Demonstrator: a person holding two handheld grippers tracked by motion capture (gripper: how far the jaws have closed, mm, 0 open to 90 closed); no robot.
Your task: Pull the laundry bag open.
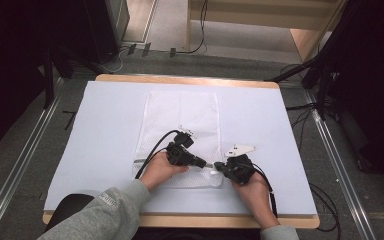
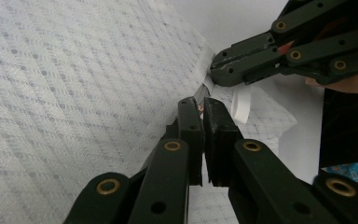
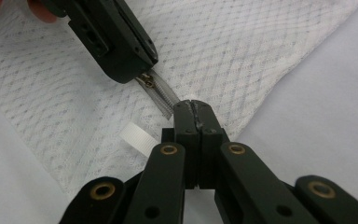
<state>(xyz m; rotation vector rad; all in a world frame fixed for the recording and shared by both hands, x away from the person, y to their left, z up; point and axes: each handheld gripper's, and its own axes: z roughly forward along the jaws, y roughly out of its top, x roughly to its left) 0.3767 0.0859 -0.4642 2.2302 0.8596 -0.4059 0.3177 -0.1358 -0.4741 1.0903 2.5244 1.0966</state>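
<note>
A white mesh zip bag (image 1: 180, 125) lies flat on the middle of the table, its zipper (image 3: 164, 95) running along the near edge. My left gripper (image 1: 203, 163) is shut on the brass zipper pull (image 3: 148, 82), seen close between its own jaws in the left gripper view (image 2: 200, 103). Just to its right, my right gripper (image 1: 218, 165) is shut on the end of the zipper at the bag's near right corner (image 3: 193, 105). The two grippers' tips are a short gap apart. A white ribbon tab (image 3: 137, 136) sticks out of the bag beside the right jaws.
The bag rests on a pale sheet (image 1: 105, 150) covering a wooden table whose front edge (image 1: 180, 220) is near my forearms. Cables (image 1: 330, 200), metal floor rails (image 1: 20, 165) and dark stands (image 1: 325, 70) surround the table.
</note>
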